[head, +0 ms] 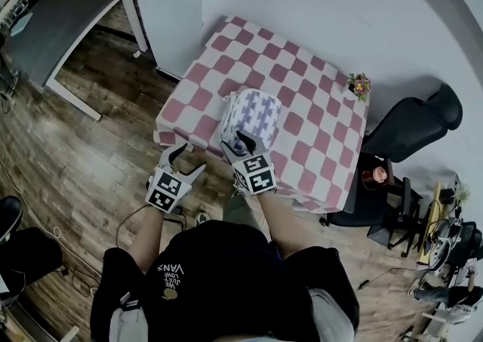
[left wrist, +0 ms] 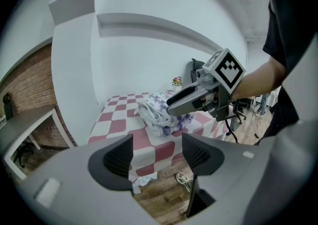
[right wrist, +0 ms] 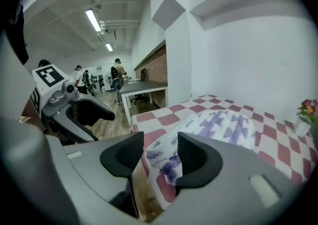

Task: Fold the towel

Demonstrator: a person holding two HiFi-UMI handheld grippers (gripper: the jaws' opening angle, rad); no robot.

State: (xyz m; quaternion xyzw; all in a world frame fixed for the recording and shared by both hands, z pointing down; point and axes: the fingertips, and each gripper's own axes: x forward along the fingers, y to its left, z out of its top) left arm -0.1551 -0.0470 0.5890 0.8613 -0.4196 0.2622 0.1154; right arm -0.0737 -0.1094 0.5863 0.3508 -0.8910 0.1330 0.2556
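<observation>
A white towel with purple crosses (head: pixel 255 110) lies folded in a thick bundle near the front left of the red-and-white checked table (head: pixel 317 144). My right gripper (head: pixel 235 144) is at the towel's near edge, jaws open. In the right gripper view the towel (right wrist: pixel 223 124) shows through the gap of the right gripper (right wrist: pixel 161 157), with neither pad pressing on it. My left gripper (head: pixel 187 161) hangs open and empty over the floor, just off the table's front edge. The left gripper view has the left gripper (left wrist: pixel 156 154) facing the towel (left wrist: pixel 156 112) and the right gripper (left wrist: pixel 191 100).
A small flower pot (head: pixel 359 85) stands at the table's far right edge. A black chair (head: pixel 411 125) is right of the table, a grey desk (head: pixel 60 23) at the far left. A shoe (left wrist: pixel 184 180) lies on the wooden floor. People (right wrist: pixel 117 77) stand far off.
</observation>
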